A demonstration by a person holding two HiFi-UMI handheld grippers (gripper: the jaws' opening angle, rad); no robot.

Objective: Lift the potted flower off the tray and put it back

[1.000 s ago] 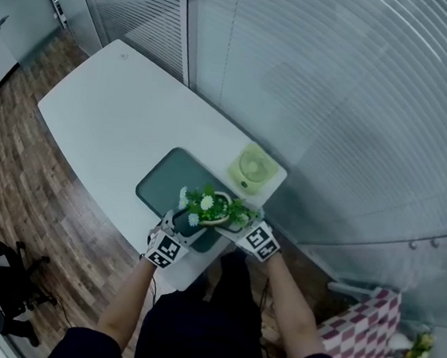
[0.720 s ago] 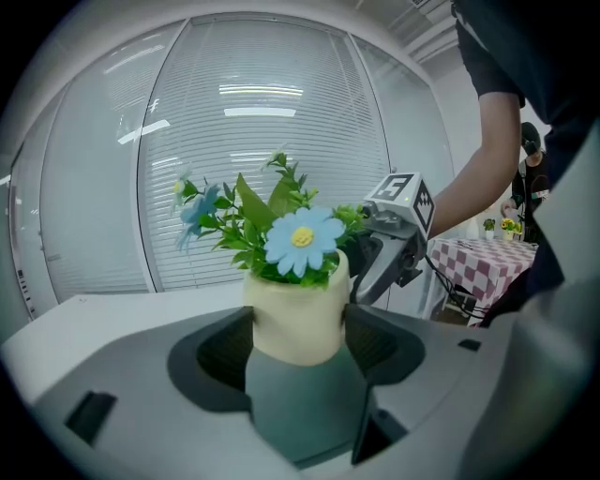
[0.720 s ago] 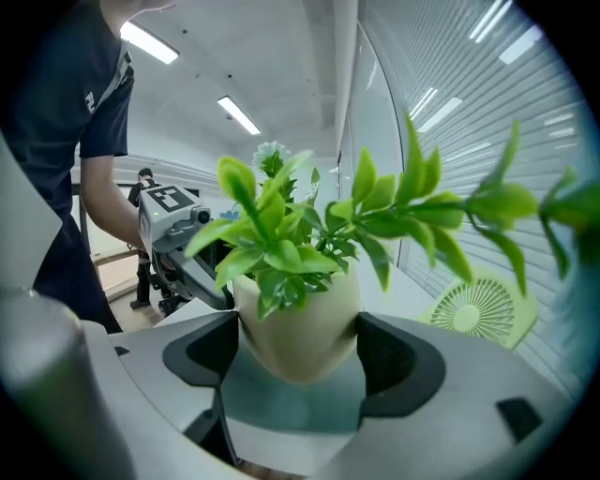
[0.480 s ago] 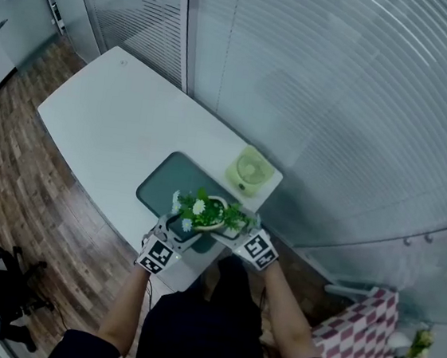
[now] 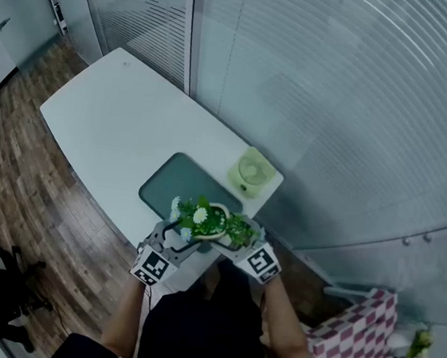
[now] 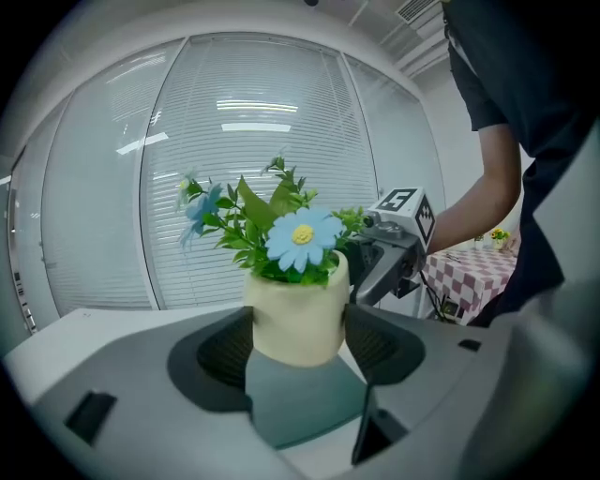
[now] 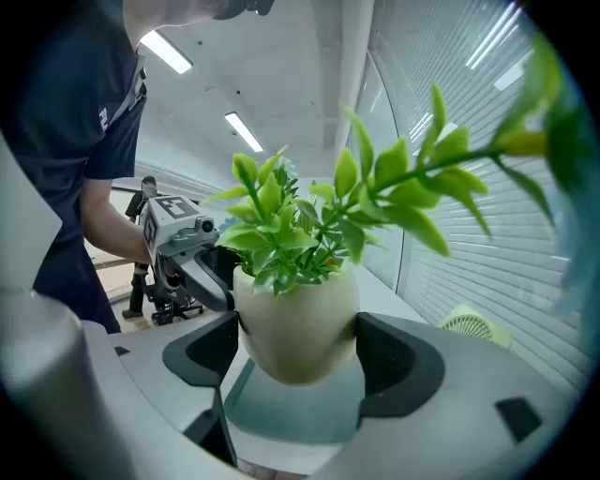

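Left gripper point(image 6: 298, 345) and right gripper point(image 7: 298, 352) each pinch the pot point(image 5: 212, 221) from opposite sides, jaws closed to pot width, pot hanging clear above the tray's point(image 5: 173, 180) near edge: hold both level, lower together straight down, release once seated.

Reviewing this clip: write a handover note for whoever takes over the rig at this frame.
Left gripper: shut on the potted flower, at its pot.
Right gripper: shut on it from the opposite side.
Potted flower: upright, held clear above the near end of the green tray on the white table.
Done: lift.
Left: lower it onto the tray, open both grippers.
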